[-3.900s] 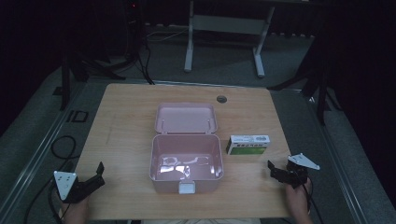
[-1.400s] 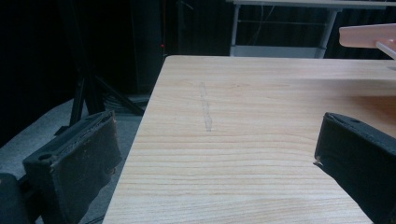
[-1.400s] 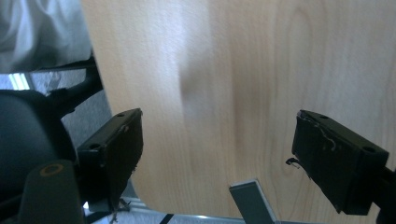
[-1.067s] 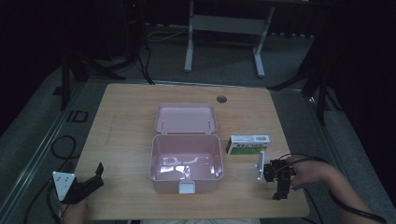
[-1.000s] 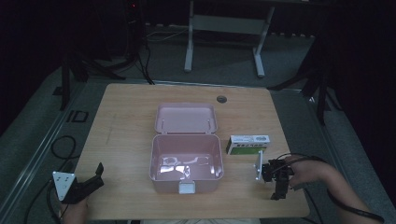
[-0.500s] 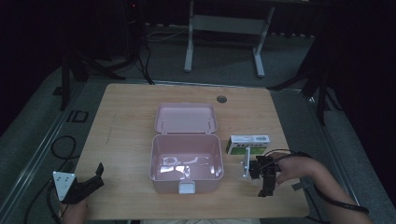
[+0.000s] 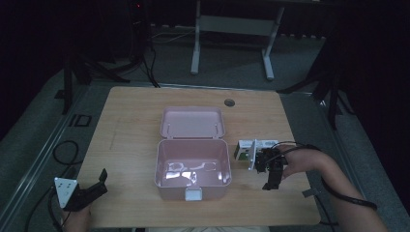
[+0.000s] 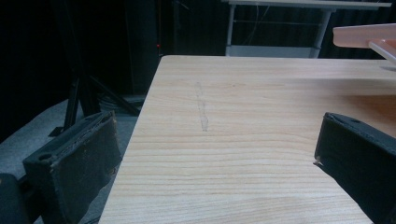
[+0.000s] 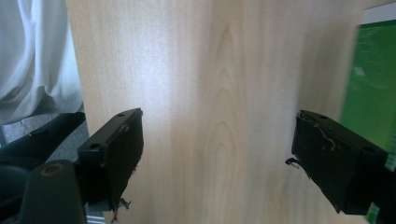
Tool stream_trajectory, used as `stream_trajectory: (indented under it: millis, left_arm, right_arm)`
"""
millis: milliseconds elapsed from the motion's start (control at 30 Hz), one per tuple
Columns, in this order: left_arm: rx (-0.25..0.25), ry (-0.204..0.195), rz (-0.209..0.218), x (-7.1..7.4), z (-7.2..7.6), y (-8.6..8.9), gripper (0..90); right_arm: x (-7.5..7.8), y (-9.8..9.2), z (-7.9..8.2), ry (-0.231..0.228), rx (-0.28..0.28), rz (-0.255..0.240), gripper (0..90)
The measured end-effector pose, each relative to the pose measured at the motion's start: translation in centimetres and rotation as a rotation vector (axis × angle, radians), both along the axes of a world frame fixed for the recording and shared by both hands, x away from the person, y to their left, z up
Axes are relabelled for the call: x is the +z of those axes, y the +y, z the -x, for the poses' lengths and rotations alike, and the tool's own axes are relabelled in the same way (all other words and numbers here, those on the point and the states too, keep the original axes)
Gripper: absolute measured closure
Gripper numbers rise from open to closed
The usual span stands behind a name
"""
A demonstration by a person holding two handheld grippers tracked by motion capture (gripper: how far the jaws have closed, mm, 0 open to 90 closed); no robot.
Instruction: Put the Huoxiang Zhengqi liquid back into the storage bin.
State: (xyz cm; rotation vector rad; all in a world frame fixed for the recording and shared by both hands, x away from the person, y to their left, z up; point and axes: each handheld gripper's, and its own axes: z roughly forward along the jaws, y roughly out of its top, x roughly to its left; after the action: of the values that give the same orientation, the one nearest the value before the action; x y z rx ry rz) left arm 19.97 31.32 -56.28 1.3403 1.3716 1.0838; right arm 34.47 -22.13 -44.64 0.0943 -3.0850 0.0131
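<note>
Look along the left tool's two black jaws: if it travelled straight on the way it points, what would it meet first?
Judging from the left gripper view, the left tool would first pass over bare wooden table. The pink lunch box sits off to the right of that line, so it would probably be missed, though depth is unclear.

The place looks like a lab or recording studio set up for staged tabletop work. A plain wooden table [image 7: 140, 125] stands alone on grey carpet [image 7: 38, 145] in a dark, black-walled room. Black stand legs [image 7: 82, 72] and loose cables [image 7: 63, 152] ring it, and a white-framed bench [image 7: 232, 29] stands behind.
</note>
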Motion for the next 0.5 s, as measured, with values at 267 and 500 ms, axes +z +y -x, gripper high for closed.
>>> stream_trajectory:
  millis: [267,500]
  left_arm:
    - [0.0,0.0,0.0,0.0,0.0,0.0,0.2]
    - [-0.001,-0.001,-0.001,0.0,0.0,0.0,0.2]
  right_arm:
    - [2.7,-0.5,-1.5,-0.039,-0.009,-0.049,19.2]
    - [3.9,-1.0,-3.5,-0.06,-0.045,-0.064,21.6]
